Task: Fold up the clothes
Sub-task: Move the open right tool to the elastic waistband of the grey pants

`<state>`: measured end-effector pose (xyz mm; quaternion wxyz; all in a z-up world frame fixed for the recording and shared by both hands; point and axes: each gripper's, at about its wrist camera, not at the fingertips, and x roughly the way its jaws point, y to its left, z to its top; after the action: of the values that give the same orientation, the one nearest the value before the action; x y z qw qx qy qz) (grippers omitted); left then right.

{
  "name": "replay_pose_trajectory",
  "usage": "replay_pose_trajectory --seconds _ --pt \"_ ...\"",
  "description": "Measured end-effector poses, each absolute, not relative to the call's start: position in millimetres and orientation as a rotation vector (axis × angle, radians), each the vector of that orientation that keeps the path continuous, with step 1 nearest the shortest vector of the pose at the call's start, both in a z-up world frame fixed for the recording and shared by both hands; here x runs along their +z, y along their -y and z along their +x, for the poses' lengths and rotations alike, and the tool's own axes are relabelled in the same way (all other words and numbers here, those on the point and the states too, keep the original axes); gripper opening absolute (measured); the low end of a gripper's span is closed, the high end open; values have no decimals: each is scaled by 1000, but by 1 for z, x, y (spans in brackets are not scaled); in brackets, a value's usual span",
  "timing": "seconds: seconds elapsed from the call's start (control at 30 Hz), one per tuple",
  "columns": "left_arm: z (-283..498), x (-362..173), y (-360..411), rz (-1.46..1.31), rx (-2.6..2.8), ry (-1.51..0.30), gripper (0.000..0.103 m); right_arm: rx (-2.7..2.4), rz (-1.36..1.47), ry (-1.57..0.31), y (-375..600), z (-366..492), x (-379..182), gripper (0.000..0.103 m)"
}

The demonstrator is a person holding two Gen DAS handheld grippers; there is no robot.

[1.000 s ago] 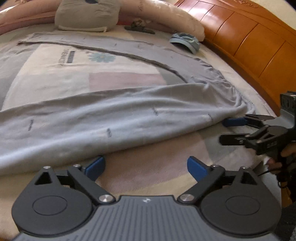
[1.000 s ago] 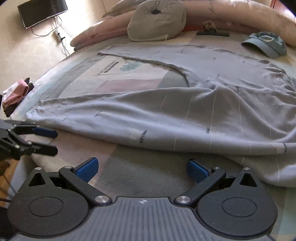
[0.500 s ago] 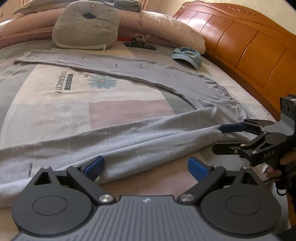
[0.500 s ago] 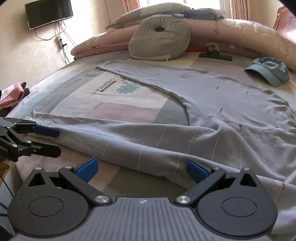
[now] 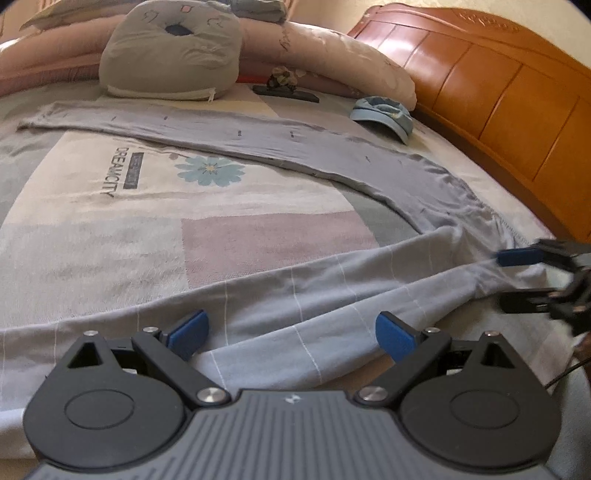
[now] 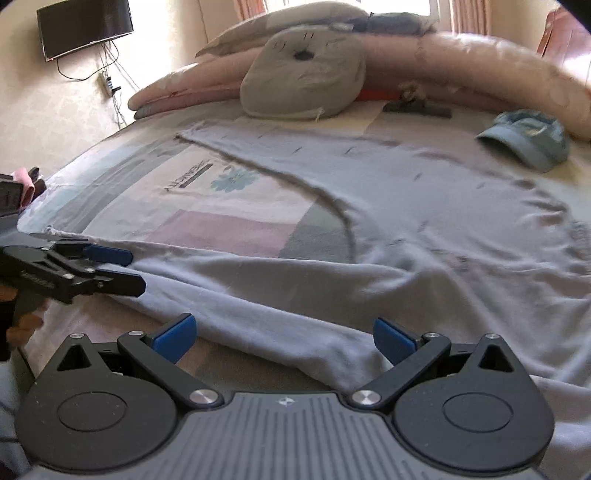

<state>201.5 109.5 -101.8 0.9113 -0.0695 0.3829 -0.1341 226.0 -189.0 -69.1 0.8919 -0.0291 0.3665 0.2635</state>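
A pair of grey trousers [image 5: 332, 158] lies spread on the bed, one leg stretched toward the pillows, the near leg [image 5: 295, 306] bunched along the front edge. It also shows in the right wrist view [image 6: 406, 206]. My left gripper [image 5: 291, 332] is open, its blue pads on either side of the near leg's fabric. My right gripper [image 6: 284, 336] is open over the near fabric edge. In the left wrist view the right gripper [image 5: 517, 277] sits at the waistband end. In the right wrist view the left gripper [image 6: 122, 269] sits at the cuff end.
A grey cushion [image 5: 170, 55], a long pink bolster [image 5: 332, 62], a blue cap [image 5: 384, 116] and a dark flat object [image 5: 284, 92] lie at the back. A wooden bed frame [image 5: 498, 92] runs along the right. A wall television [image 6: 85, 26] hangs at far left.
Both grippers have dropped lower and moved forward onto the near trouser leg. The near leg has been drawn toward the front edge and bunched narrower, baring more of the quilt.
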Motion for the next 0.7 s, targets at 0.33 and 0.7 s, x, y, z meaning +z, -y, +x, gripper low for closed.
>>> replay_pose_trajectory --seconds 0.33,0.7 --pt "186 -90 -92 -87 -229 -786 97 342 111 -851 286 165 -85 103" --pt "149 -77 -60 -115 -254 -784 97 351 551 -686 340 206 -116 103"
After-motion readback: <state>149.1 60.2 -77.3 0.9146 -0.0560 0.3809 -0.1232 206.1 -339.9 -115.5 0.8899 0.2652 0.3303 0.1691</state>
